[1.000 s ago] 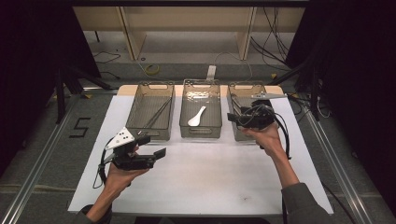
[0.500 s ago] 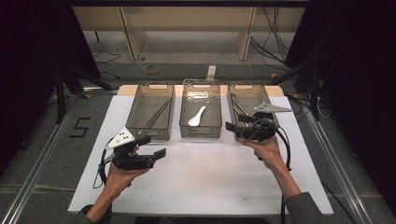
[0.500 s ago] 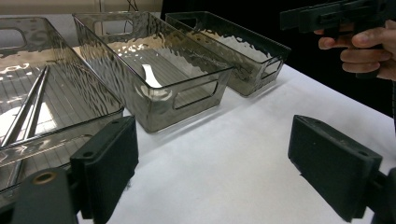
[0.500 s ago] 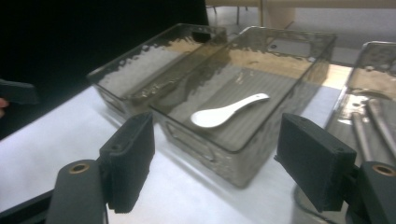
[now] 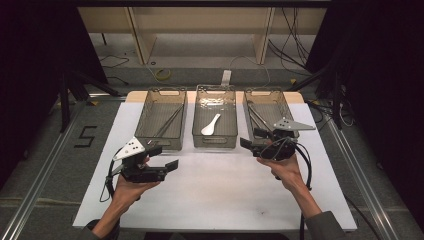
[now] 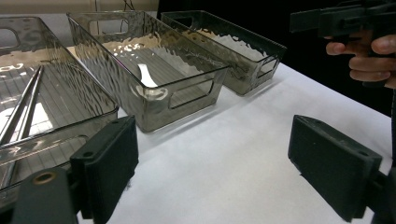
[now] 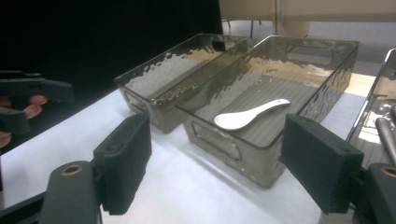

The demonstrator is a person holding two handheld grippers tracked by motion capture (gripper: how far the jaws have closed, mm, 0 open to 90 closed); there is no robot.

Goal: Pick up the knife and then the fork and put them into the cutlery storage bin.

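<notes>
1. We hold the left gripper point(image 5: 161, 158) low over the white table sheet point(image 5: 215, 195), just before the left smoky clear plastic bin point(image 5: 161, 120); its jaws stand wide apart with nothing between them.
2. Our right gripper point(image 5: 254, 138) hangs at the near edge of the right smoky clear plastic bin point(image 5: 267, 107); its jaws have just been opening and hold nothing.
3. The white ceramic soup spoon point(image 7: 251, 114) lies flat in the middle smoky clear plastic bin point(image 5: 215, 117), bowl toward us, framed between the right jaws in the right gripper view.
4. A pair of thin metal chopsticks point(image 5: 169, 122) rests in the left bin; dark metal utensils point(image 5: 259, 117) lie in the right one.
5. We judge this a pause between placements, both tools free.
6. Any next pick calls for lifting over a bin wall and descending with jaws aligned to the piece.
7. Bin walls stand close together; the sheet in front offers broad free room.
</notes>
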